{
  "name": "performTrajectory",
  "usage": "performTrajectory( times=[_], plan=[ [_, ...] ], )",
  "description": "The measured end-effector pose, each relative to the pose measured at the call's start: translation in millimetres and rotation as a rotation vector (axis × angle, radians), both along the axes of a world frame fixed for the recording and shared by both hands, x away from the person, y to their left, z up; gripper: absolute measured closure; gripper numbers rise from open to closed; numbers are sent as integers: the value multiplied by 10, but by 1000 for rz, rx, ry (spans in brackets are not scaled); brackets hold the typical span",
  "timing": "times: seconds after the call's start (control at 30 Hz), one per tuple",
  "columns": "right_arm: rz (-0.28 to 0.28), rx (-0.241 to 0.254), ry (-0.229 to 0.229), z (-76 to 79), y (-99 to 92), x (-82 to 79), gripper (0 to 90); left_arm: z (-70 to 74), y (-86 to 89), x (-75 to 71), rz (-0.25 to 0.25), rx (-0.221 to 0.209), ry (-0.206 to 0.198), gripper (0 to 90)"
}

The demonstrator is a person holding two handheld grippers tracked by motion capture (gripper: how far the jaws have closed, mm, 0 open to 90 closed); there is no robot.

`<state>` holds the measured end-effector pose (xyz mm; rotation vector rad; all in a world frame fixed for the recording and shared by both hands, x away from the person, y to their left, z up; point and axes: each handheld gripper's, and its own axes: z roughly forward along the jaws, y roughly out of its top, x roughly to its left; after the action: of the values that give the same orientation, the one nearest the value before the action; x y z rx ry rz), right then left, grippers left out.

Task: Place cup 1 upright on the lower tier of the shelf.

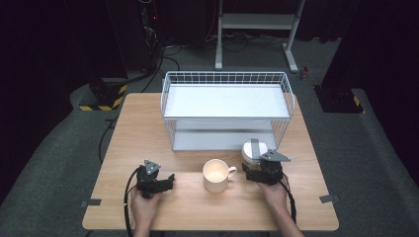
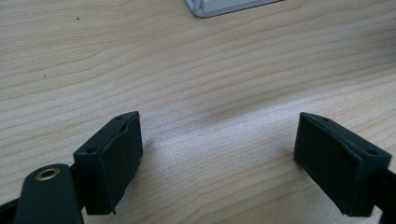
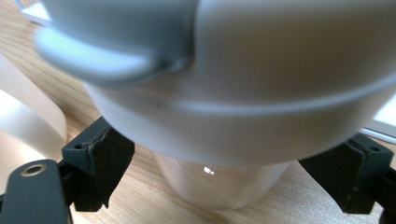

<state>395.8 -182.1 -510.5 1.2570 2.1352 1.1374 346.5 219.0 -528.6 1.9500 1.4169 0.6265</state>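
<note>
A cream mug [image 1: 216,174] stands upright at the table's front centre, its handle pointing right. Right of it stands a metal tumbler [image 1: 254,149] with a pale grey lid. My right gripper [image 1: 259,165] is right up against it from the near side. In the right gripper view the tumbler [image 3: 219,186] stands between the jaws of my right gripper [image 3: 229,140], which are spread wide, with a gap on each side of the metal body. My left gripper [image 1: 155,174] rests at the front left, open over bare wood [image 2: 217,140], holding nothing.
A white wire basket [image 1: 227,79] with a white shelf stands at the back of the wooden table [image 1: 133,133]; its lower tray corner [image 2: 224,5] lies ahead of the left gripper. The mug's side [image 3: 28,121] is close on the right gripper's left.
</note>
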Motion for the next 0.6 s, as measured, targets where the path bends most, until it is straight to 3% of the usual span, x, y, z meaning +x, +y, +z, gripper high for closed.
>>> performTrajectory(
  times=[0.6],
  plan=[
    [-26, -48, -43, 30, 115, 90, 179, 0, 0, 0, 0, 0, 0, 158]
  ],
)
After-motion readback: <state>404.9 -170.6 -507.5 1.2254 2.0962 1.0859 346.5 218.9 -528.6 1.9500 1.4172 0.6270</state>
